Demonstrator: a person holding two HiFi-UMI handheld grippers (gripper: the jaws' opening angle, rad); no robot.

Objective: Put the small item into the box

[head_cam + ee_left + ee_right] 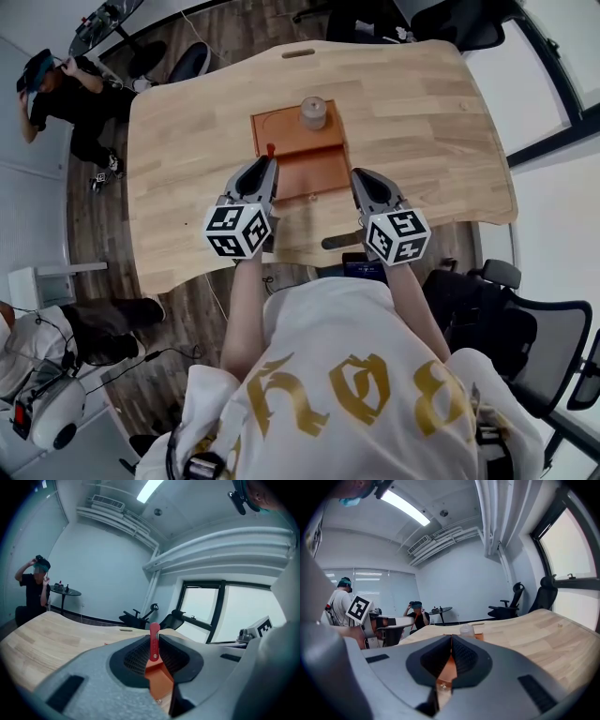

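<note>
An orange-brown wooden box (309, 173) lies open at the middle of the table, its lid part (281, 127) flat on the far side. My left gripper (270, 164) is shut on a small red item (270, 149) and hangs over the box's left edge. In the left gripper view the red item (154, 641) stands upright between the jaws of that gripper (154, 657), with the box (160, 680) below. My right gripper (357, 176) is shut and holds nothing, just right of the box. The right gripper view shows this gripper (451, 644) with its jaws pressed together over the box (448, 668).
A small pale jar (313, 112) stands on the lid part, also in the right gripper view as a jar (466, 630). A black object (341, 241) lies at the table's near edge (187, 272). A person (58, 89) is at the far left. Office chairs (530, 328) stand around.
</note>
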